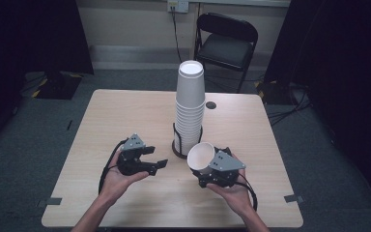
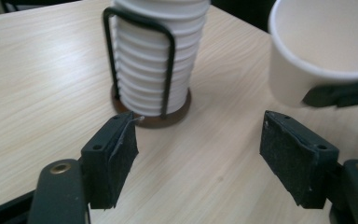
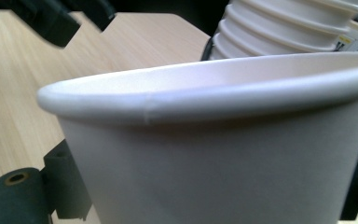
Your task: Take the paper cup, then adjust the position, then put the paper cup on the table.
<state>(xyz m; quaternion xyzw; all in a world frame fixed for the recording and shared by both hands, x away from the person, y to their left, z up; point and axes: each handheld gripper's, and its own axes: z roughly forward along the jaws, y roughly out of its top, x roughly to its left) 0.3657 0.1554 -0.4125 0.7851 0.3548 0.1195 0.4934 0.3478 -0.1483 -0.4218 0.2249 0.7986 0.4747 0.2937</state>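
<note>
No legible text, label, brand, number or sign appears on any surface. The wall outlet plate [image 1: 178,5] and a yellow-marked object [image 3: 350,43] behind the cups carry markings too small to read.

Your two claws sit low over the wooden surface [image 1: 125,111], one at each side of the cup stack.

Your right claw [image 1: 206,166] grips a single white paper cup [image 1: 200,155], tilted with its mouth up and toward the camera, just beside the dark wire holder [image 1: 178,145]. Your left claw [image 1: 157,158] is spread with nothing between its jaws, pointing toward the holder. The tall stack of white cups [image 1: 190,104] stands upright in that holder. Behind the surface stands a black folding chair [image 1: 227,41].
</note>
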